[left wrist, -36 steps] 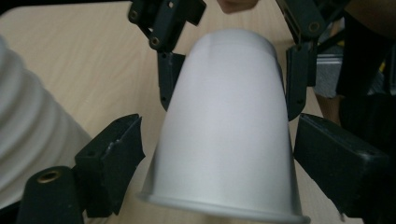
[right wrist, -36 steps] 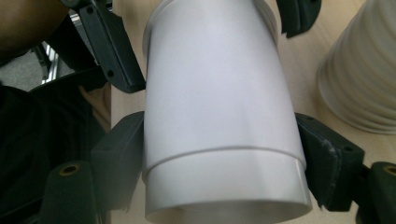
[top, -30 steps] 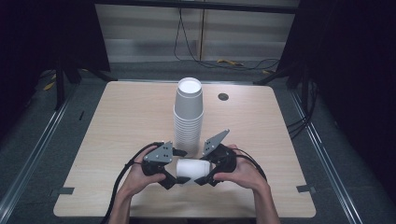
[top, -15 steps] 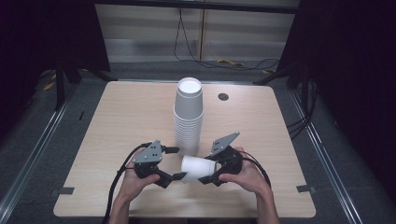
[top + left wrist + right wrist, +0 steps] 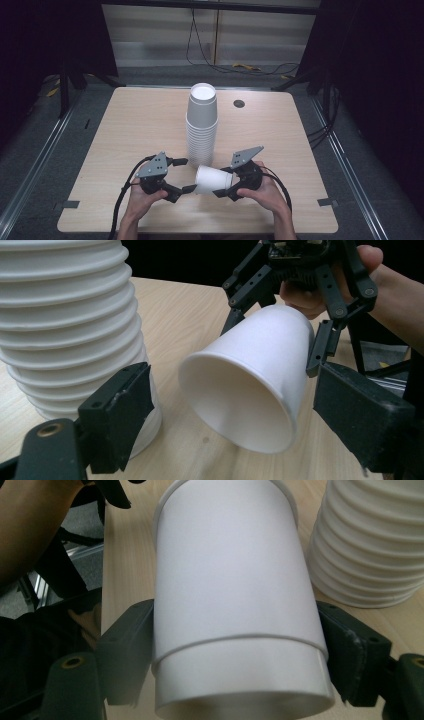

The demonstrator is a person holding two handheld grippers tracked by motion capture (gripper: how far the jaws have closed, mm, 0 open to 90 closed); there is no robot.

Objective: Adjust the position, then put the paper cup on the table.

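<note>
Lying sideways above the pale wooden table (image 5: pixel 125 130), the single white paper cup (image 5: pixel 212 180) is clamped near its base by the right gripper (image 5: pixel 226 183); the left gripper (image 5: pixel 184 175) is spread apart, touching nothing, beside the tall stack of white paper cups (image 5: pixel 201 125).

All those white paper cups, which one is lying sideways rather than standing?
The single cup clamped in the right gripper, near the table's front edge. It lies sideways, mouth toward the left gripper, while the others stand nested upside down in the tall stack behind it.

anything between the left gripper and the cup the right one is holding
Nothing visible. The left gripper is open, facing the mouth of the single cup held sideways by the right gripper. The cup stack stands behind, off that line.
</note>
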